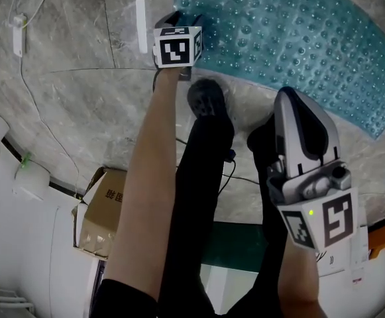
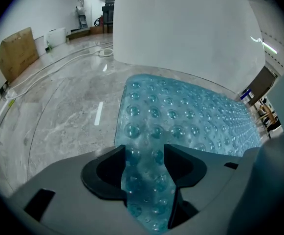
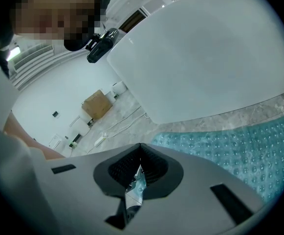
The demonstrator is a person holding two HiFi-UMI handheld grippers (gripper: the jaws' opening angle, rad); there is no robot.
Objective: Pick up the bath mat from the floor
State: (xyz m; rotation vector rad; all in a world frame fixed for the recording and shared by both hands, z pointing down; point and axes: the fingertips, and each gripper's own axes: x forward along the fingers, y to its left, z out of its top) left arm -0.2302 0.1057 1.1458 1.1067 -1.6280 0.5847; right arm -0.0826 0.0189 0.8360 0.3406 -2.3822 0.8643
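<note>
The teal, bubble-studded bath mat (image 1: 291,38) lies on the grey marble floor at the upper right of the head view. My left gripper (image 1: 185,18) reaches down to the mat's near left corner. In the left gripper view that corner (image 2: 146,180) rises as a strip between the jaws, and both pads press on it, so the left gripper (image 2: 145,155) is shut on the mat. My right gripper (image 1: 291,101) hangs apart from the mat at the lower right, above the floor. Its jaws meet in the right gripper view (image 3: 141,160). A glossy sliver shows in the slit below them; what it is I cannot tell.
A large white rounded fixture (image 2: 181,28) stands just behind the mat (image 3: 239,146). A white strip (image 1: 141,25) lies on the floor left of the mat. A cardboard box (image 1: 106,211) and a thin cable (image 1: 40,105) are at the left. The person's dark legs and shoe (image 1: 205,98) fill the middle.
</note>
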